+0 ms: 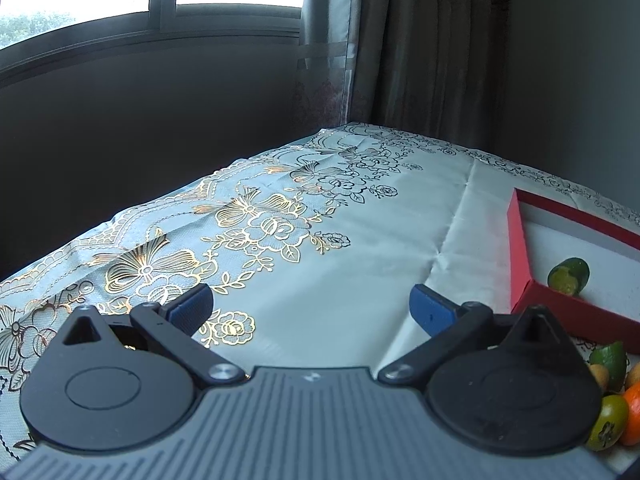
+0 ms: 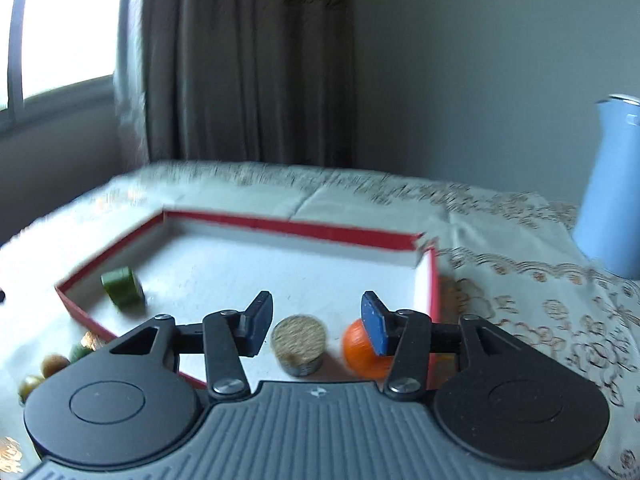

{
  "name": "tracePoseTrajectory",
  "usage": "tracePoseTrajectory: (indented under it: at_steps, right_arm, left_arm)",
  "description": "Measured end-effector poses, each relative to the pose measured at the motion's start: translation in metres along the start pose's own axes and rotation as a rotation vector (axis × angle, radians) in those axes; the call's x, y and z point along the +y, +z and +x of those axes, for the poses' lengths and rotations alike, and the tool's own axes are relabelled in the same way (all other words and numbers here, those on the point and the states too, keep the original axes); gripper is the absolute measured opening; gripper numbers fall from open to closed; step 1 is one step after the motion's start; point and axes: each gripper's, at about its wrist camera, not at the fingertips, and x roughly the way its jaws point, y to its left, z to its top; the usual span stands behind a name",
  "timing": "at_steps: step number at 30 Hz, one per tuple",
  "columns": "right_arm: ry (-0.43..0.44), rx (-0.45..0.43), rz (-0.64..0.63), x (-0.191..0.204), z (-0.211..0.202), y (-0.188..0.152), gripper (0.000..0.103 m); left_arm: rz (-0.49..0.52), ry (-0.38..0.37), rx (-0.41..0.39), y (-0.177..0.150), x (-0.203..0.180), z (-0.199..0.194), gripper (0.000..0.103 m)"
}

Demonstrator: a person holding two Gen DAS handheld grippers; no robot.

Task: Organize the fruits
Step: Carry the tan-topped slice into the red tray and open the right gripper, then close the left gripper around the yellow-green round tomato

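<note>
A shallow red box (image 2: 280, 224) with a white floor lies on the floral tablecloth. My right gripper (image 2: 317, 312) hangs over its near part, open, its pads touching nothing. Below the gap stands a round brown-topped fruit piece (image 2: 299, 340) on the box floor. An orange fruit (image 2: 358, 350) lies partly behind the right pad. A green fruit (image 2: 122, 286) rests in the box's left corner. My left gripper (image 1: 310, 302) is open and empty over bare cloth, left of the box (image 1: 516, 260), where the green fruit (image 1: 569, 276) shows.
Loose fruits lie on the cloth outside the box's near side: a green one (image 1: 608, 358), a yellow-green one (image 1: 608, 426), an orange one (image 1: 634, 412). A pale blue jug (image 2: 612, 200) stands to the right. The table's far edge meets the curtain and the wall.
</note>
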Motion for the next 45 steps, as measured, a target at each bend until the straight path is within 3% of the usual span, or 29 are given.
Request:
tracePoseTrajectory:
  at_steps: [2,4,6,10,12,16,22,25,33,36,38,45]
  right_arm:
    - [0.006,-0.045,0.029,-0.012,-0.019,-0.002,0.051]
    - [-0.02,-0.088,0.023,-0.021,-0.039,-0.009,0.066]
    - [-0.074,-0.146,0.012,-0.031,-0.053,-0.019,0.072]
    - [-0.142,-0.232,0.121,-0.061,-0.058,-0.041,0.073]
    - [-0.126,-0.197,0.179,-0.073,-0.052,-0.038,0.073]
    - [-0.121,-0.208,0.205,-0.079,-0.05,-0.038,0.073]
    - [-0.11,-0.217,0.208,-0.077,-0.053,-0.04,0.073]
    - [-0.101,-0.211,0.21,-0.077,-0.053,-0.04,0.073]
    - [-0.087,-0.208,0.215,-0.076,-0.054,-0.04,0.073]
    - [-0.083,-0.201,0.213,-0.075,-0.053,-0.04,0.073]
    - [-0.081,-0.201,0.213,-0.075,-0.053,-0.039,0.073]
    - [-0.076,-0.199,0.216,-0.076,-0.053,-0.039,0.073]
  left_arm:
    - [-0.001,0.0,-0.001,0.0,0.0,0.0,0.103]
    - [0.0,-0.001,-0.003,-0.001,0.0,-0.001,0.103]
    - [-0.002,-0.004,-0.001,-0.001,0.0,-0.001,0.103]
    - [-0.017,-0.021,0.002,-0.001,0.003,-0.002,0.103]
    - [-0.01,-0.044,-0.01,-0.003,0.003,-0.008,0.103]
    - [0.081,-0.075,-0.07,-0.01,-0.01,-0.031,0.103]
    - [0.365,-0.194,-0.153,-0.034,-0.051,-0.069,0.103]
    - [0.472,-0.199,-0.185,-0.042,-0.07,-0.082,0.091]
    - [0.546,-0.336,-0.172,-0.05,-0.092,-0.091,0.086]
    - [0.575,-0.381,-0.163,-0.055,-0.099,-0.092,0.077]
    - [0.586,-0.4,-0.139,-0.058,-0.104,-0.091,0.072]
    - [0.609,-0.432,-0.081,-0.062,-0.115,-0.08,0.07]
